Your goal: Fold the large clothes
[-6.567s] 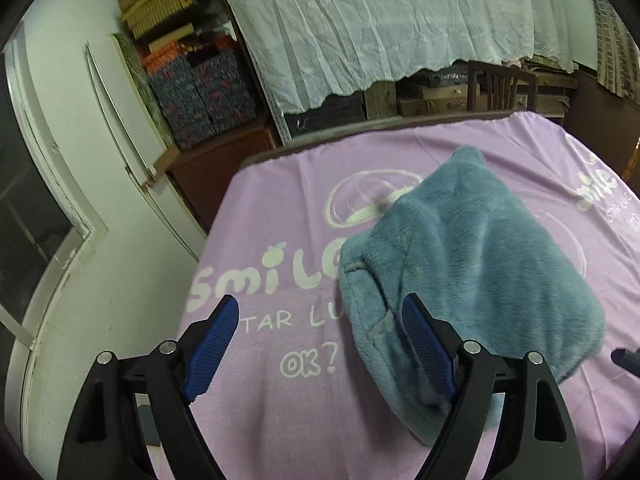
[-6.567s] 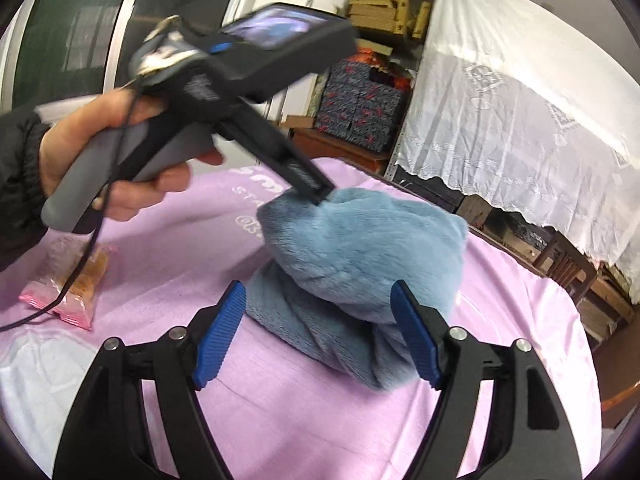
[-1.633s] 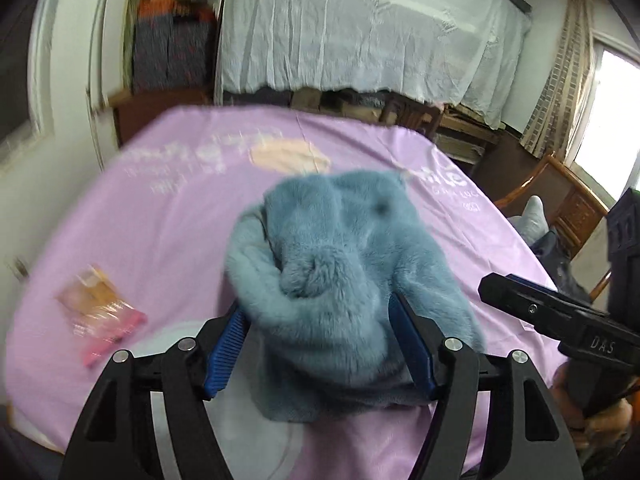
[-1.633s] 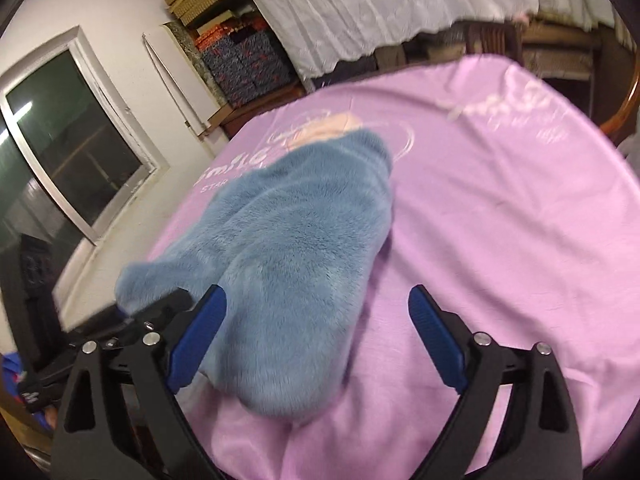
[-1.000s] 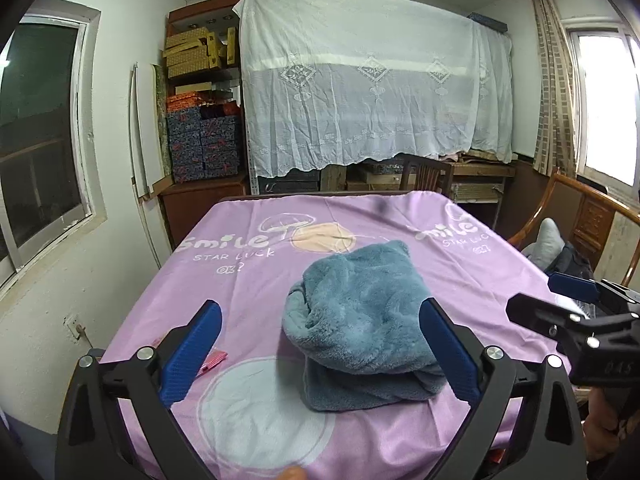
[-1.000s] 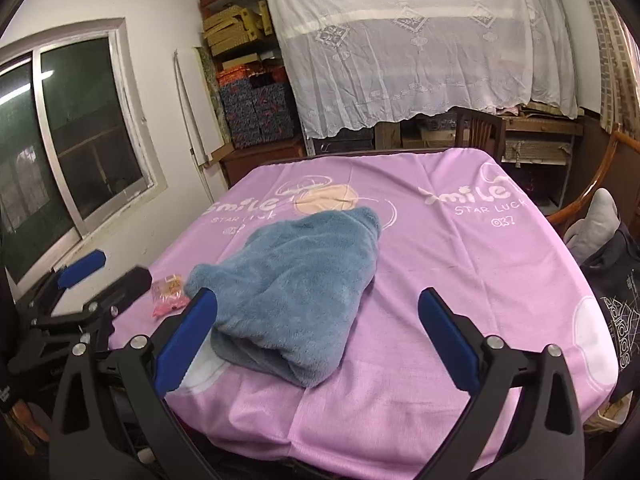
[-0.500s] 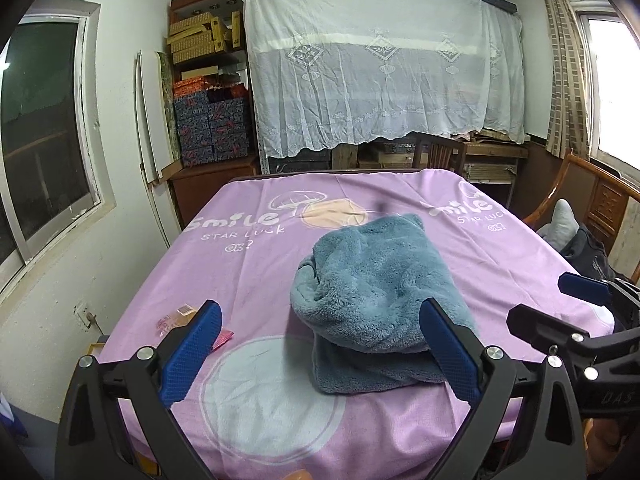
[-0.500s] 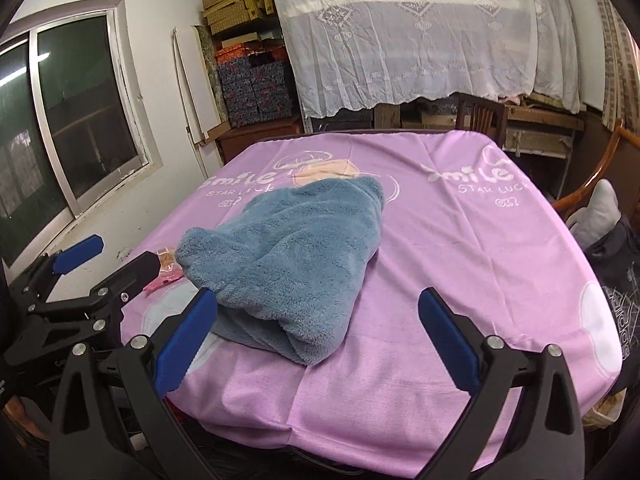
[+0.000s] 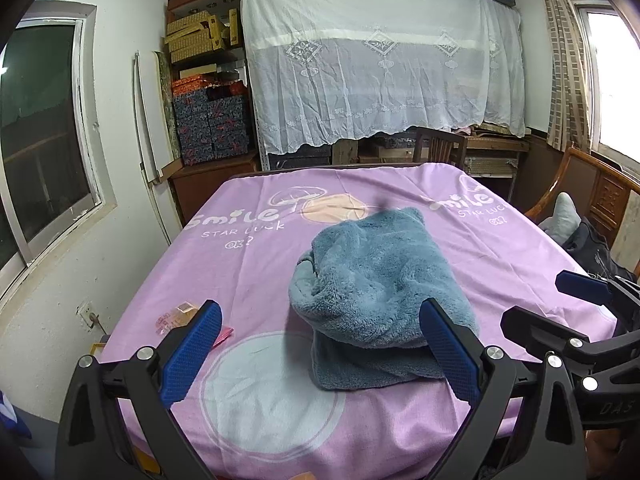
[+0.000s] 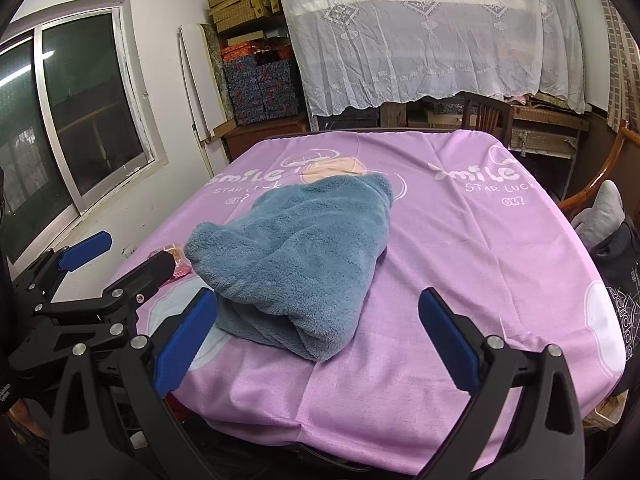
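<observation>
A fluffy blue-grey garment [image 9: 376,288] [image 10: 296,256] lies folded into a thick bundle on the table's purple cloth [image 9: 256,272] [image 10: 472,248]. My left gripper [image 9: 320,352] is open, held back above the table's near edge, nothing between its blue pads [image 9: 192,352]. My right gripper [image 10: 316,340] is open as well, also drawn back from the bundle and empty. Each gripper shows in the other's view: the right gripper [image 9: 560,312] at the right side, the left gripper [image 10: 116,268] at the left.
A pink snack packet [image 9: 180,316] [image 10: 176,264] lies on the cloth left of the bundle. Wooden chairs [image 9: 440,148] [image 10: 600,184] stand behind and right of the table. Stacked boxes [image 9: 212,124], a lace-draped shelf [image 9: 380,60] and a window [image 10: 72,120] line the walls.
Both grippers let go of the garment and drew back from the table; the folded bundle now lies still. In the last half second the views barely shifted.
</observation>
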Motion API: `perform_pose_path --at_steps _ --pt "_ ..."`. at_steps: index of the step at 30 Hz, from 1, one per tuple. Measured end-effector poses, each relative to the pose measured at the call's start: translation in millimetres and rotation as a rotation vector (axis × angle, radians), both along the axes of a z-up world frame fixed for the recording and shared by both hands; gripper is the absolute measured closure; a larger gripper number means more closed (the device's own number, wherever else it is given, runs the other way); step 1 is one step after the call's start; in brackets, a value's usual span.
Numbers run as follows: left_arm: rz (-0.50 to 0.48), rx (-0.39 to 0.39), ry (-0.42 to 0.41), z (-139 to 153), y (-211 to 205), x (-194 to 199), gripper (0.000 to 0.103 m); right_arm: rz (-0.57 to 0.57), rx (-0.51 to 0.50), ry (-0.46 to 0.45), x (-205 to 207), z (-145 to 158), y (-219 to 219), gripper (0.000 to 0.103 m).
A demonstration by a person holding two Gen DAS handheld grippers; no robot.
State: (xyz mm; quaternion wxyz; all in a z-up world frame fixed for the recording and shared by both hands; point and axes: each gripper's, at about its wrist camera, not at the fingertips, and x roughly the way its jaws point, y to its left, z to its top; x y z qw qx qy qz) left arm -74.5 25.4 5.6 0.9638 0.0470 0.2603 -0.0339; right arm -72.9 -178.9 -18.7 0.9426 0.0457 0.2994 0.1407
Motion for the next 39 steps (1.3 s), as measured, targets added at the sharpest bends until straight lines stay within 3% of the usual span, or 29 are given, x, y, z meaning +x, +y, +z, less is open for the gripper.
perform_pose_path --at_steps 39 --pt "0.0 -0.018 0.027 -4.2 -1.0 4.4 0.004 0.0 0.021 0.017 3.4 -7.6 -0.5 0.005"
